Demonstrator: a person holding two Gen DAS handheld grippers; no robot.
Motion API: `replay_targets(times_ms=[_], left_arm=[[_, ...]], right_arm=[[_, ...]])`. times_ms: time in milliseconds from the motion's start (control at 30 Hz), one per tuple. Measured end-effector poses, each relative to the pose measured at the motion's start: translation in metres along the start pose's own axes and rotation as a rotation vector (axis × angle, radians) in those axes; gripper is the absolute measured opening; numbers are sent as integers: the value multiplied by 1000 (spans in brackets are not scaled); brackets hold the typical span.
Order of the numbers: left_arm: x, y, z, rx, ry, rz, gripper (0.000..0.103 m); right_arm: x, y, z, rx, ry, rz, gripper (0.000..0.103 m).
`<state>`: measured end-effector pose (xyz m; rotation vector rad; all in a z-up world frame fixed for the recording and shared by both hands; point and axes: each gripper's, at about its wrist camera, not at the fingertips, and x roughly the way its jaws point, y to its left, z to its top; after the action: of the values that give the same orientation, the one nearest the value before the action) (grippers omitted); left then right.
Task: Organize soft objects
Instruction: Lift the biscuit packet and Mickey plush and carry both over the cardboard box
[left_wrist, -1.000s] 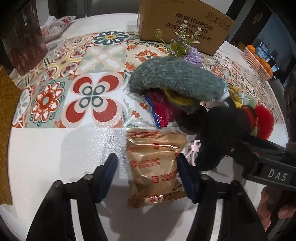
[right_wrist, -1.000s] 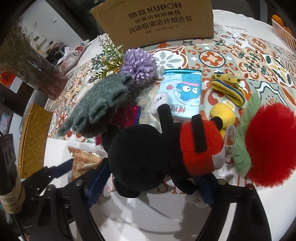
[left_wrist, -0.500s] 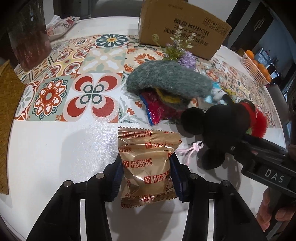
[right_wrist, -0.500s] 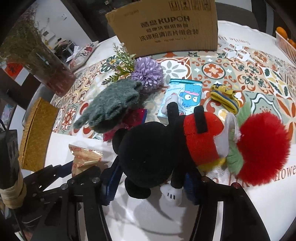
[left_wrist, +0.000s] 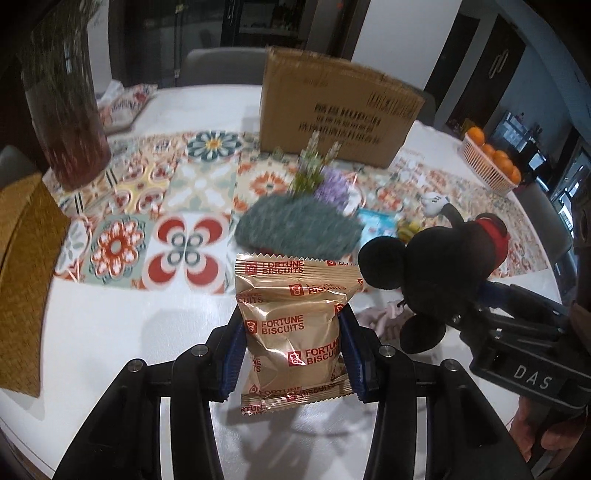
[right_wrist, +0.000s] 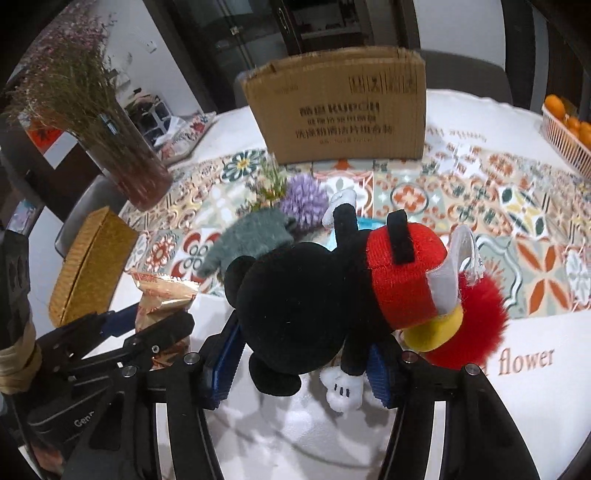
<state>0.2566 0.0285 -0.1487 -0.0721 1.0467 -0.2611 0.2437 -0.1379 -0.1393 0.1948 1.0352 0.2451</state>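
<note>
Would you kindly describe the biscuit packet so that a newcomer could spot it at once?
Start at the cardboard box at the table's far side and come forward past the grey glove. The biscuit packet is clamped in the left gripper, beside the black plush. Among fuzzy things, it alone is shiny gold foil with red lettering.

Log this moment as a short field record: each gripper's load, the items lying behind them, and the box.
left gripper: shut on biscuit packet
right gripper: shut on mouse plush
behind: grey glove, purple flower, red pompom on the patterned cloth
cardboard box: upright at the far side
</note>
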Motion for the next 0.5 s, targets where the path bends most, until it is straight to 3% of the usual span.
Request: replay_targets(times_ms=[500], left_arm=[[-35, -24, 53, 55, -171, 13, 46]], right_arm=[[-37, -6, 47, -37, -163, -31, 60]])
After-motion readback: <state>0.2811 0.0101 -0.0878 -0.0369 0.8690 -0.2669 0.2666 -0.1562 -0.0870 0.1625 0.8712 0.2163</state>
